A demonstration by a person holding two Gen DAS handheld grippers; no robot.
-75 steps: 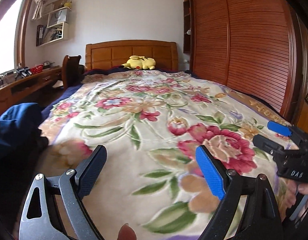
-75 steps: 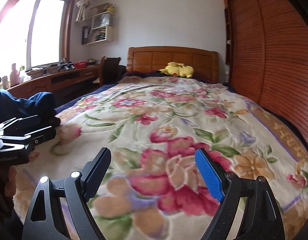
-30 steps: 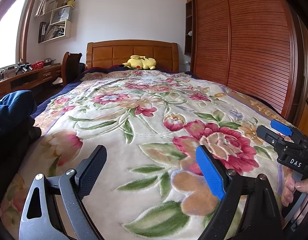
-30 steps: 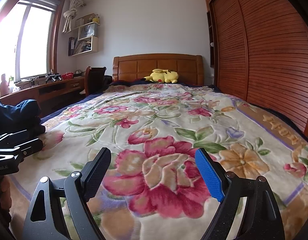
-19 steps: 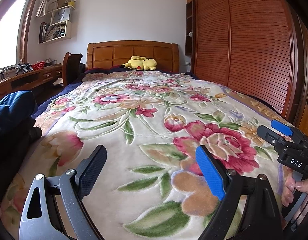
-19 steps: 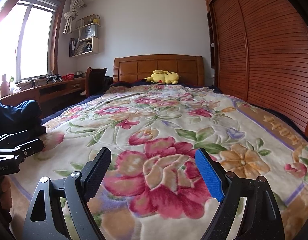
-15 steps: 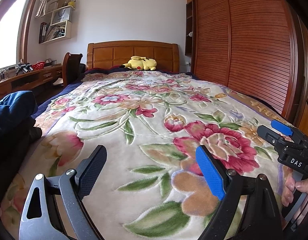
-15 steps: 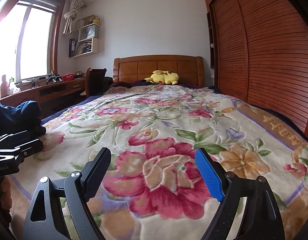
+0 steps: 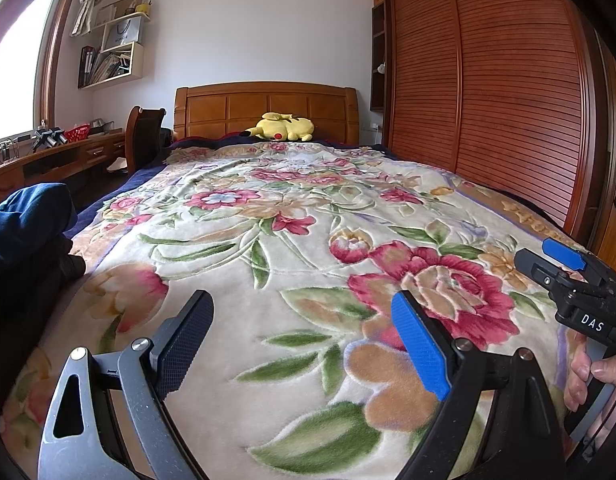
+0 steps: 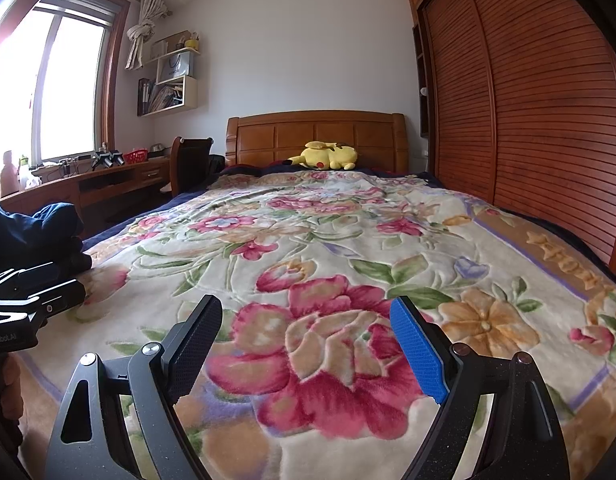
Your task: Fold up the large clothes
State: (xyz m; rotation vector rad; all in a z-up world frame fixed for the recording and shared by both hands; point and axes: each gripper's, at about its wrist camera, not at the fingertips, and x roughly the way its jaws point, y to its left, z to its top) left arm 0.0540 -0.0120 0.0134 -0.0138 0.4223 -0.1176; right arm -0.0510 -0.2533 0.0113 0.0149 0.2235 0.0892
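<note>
left hand-held gripper (image 9: 302, 346) – jaws apart, empty | right hand-held gripper (image 10: 306, 350) – apart, empty | over floral blanket (image 9: 300, 240)

- Blanket (image 9: 292, 264) ahead of the tool: cream, with pink and red flowers, green leaves.
- Plush toy (image 9: 282, 127), far ahead: yellow.
- Garment (image 9: 26, 216), left of the tool: dark blue.
- Wardrobe doors (image 9: 507, 92), right: reddish-brown, slatted.

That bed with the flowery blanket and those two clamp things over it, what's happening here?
A person holds a two-finger tool in each hand above the floral blanket spread over the bed. The left gripper and the right gripper both hang open, with nothing between their fingers. A dark blue garment lies bunched at the bed's left edge, untouched. A yellow plush toy sits by the headboard. No folding has begun yet.
</note>
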